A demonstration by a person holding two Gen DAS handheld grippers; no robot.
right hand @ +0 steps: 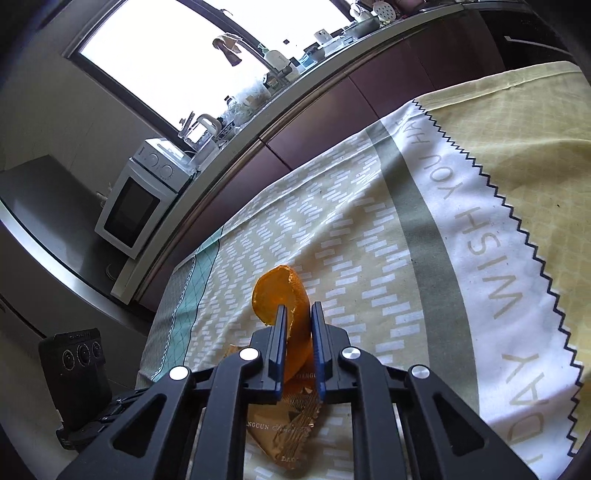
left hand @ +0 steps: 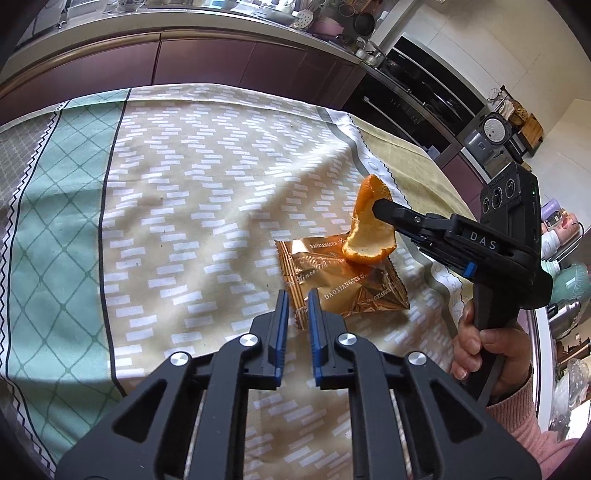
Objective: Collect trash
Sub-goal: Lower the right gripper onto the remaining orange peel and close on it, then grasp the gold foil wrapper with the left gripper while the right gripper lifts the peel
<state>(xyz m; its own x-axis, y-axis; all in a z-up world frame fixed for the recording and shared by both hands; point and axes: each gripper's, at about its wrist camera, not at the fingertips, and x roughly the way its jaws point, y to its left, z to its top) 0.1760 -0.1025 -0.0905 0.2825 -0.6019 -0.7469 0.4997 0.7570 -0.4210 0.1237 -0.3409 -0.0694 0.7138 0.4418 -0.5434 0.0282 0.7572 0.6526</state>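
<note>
An orange peel (left hand: 369,225) hangs in my right gripper (left hand: 376,212), which is shut on it and holds it just above a copper foil snack wrapper (left hand: 343,282) lying on the patterned tablecloth (left hand: 192,206). In the right wrist view the peel (right hand: 280,295) sits between the blue pads of the right gripper (right hand: 299,314), with the wrapper (right hand: 291,424) below. My left gripper (left hand: 295,299) hovers at the wrapper's near left corner, its fingers nearly together with a narrow gap and nothing in them.
Dark cabinets and a cluttered counter (left hand: 229,22) run behind the table. A white microwave (right hand: 136,206) stands at the left in the right wrist view. Jars and appliances (left hand: 565,302) crowd the table's right side.
</note>
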